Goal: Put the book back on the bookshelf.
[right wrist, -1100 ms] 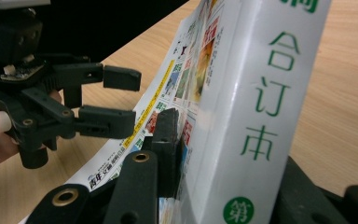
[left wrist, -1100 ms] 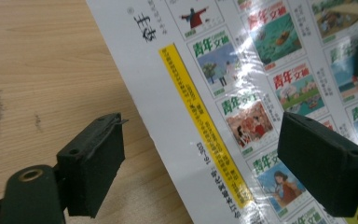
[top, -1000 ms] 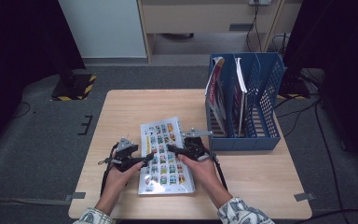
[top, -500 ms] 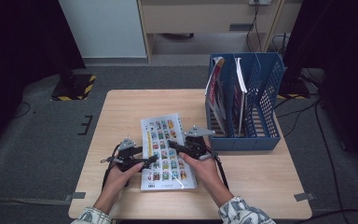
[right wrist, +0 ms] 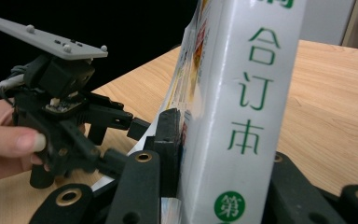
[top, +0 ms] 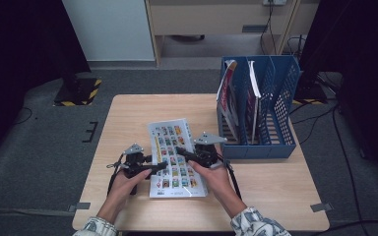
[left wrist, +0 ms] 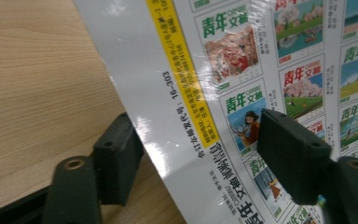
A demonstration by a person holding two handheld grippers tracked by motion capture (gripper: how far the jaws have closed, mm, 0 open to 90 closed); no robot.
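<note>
We see the magazine (top: 173,157) lying near the front of the table (top: 275,196), beside the blue rack (top: 258,113). Our right gripper (top: 187,153) clamps its spine; our left gripper (top: 160,167), jaws just closing, straddles its edge unpressed.

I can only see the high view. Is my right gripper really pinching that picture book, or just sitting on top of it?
Observer: It's pinching. In the right gripper view, the right gripper is clamped on the thick white spine of the magazine volume, with one jaw on each side.
Operator: What about my left one?
Observer: In the left gripper view, the left gripper has just been closing. The cover's edge is between its jaws, but the pads aren't pressing on it yet.
Operator: Is anything written on the spine?
Observer: Yes, big green Chinese characters run along it.
</note>
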